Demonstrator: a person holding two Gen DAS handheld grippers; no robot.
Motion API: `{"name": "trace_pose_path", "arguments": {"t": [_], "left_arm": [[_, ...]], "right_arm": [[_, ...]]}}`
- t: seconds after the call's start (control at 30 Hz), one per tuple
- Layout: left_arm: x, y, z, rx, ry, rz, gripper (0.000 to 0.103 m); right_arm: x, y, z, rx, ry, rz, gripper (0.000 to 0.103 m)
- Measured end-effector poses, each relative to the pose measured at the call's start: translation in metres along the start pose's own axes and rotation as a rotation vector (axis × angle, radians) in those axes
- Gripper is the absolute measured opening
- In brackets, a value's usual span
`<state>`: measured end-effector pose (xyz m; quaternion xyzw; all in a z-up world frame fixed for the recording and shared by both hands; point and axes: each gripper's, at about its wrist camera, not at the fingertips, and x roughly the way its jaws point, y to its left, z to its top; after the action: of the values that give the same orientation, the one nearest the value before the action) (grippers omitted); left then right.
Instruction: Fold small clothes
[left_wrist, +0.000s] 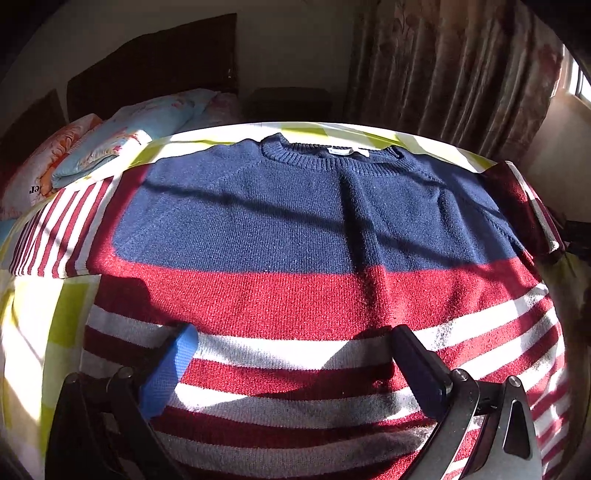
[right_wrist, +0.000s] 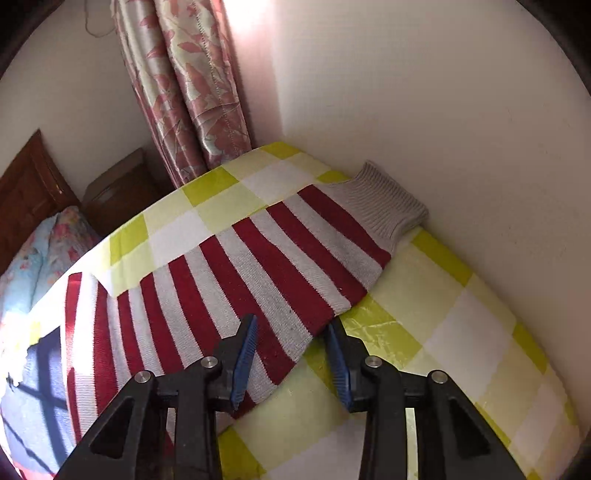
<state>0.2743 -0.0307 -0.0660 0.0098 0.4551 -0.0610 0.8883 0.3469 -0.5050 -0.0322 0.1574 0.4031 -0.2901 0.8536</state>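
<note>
Nearest the left camera, the left gripper (left_wrist: 291, 354) hangs wide open over the striped lower half of the sweater (left_wrist: 314, 236), its pads clear of the knit and gripping nothing. The right gripper (right_wrist: 291, 354) is partly open astride the near edge of the striped sleeve (right_wrist: 258, 266), pads not pressing it. The sweater lies flat, front up, on the checked bedspread (right_wrist: 443, 332), collar farthest. Beyond are pillows (left_wrist: 110, 140) at far left and a curtain (right_wrist: 192, 92).
</note>
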Motion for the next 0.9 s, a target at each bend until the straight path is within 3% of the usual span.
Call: {"name": "trace_pose_path", "arguments": {"t": [0.07, 0.1, 0.17, 0.23, 0.3, 0.37, 0.43, 0.57, 0.63, 0.73, 0.8, 0.9], "left_arm": [[0.000, 0.000, 0.000, 0.001, -0.001, 0.000, 0.103], [0.000, 0.000, 0.000, 0.002, -0.001, -0.001, 0.103], [0.000, 0.000, 0.000, 0.004, -0.002, -0.004, 0.103], [0.000, 0.001, -0.001, 0.002, -0.005, -0.008, 0.103], [-0.001, 0.003, -0.001, -0.012, -0.013, -0.024, 0.103], [-0.003, 0.007, -0.001, -0.035, -0.023, -0.050, 0.103], [-0.004, 0.011, -0.001, -0.052, -0.031, -0.068, 0.103], [-0.004, 0.011, -0.001, -0.055, -0.032, -0.070, 0.103], [-0.006, 0.013, -0.001, -0.064, -0.036, -0.080, 0.103], [-0.007, 0.014, -0.002, -0.071, -0.040, -0.090, 0.103], [-0.007, 0.014, -0.001, -0.073, -0.040, -0.091, 0.103], [-0.007, 0.014, -0.001, -0.074, -0.041, -0.093, 0.103]], "right_arm": [[0.004, 0.014, 0.001, -0.087, -0.052, -0.062, 0.036], [0.005, 0.016, 0.001, -0.101, -0.058, -0.064, 0.024], [0.007, 0.009, 0.002, -0.064, -0.055, 0.020, 0.006], [0.001, -0.005, 0.003, -0.010, -0.094, 0.083, 0.005], [-0.019, -0.017, 0.004, 0.023, -0.204, 0.176, 0.005], [-0.045, -0.009, 0.006, -0.026, -0.302, 0.228, 0.005], [-0.079, 0.018, 0.004, -0.151, -0.401, 0.323, 0.005], [-0.143, 0.106, -0.037, -0.586, -0.551, 0.542, 0.008], [-0.155, 0.154, -0.075, -0.805, -0.528, 0.596, 0.009], [-0.148, 0.193, -0.126, -0.998, -0.375, 0.649, 0.021], [-0.136, 0.195, -0.151, -1.037, -0.242, 0.683, 0.021], [-0.124, 0.175, -0.170, -0.972, -0.095, 0.716, 0.022]]}}
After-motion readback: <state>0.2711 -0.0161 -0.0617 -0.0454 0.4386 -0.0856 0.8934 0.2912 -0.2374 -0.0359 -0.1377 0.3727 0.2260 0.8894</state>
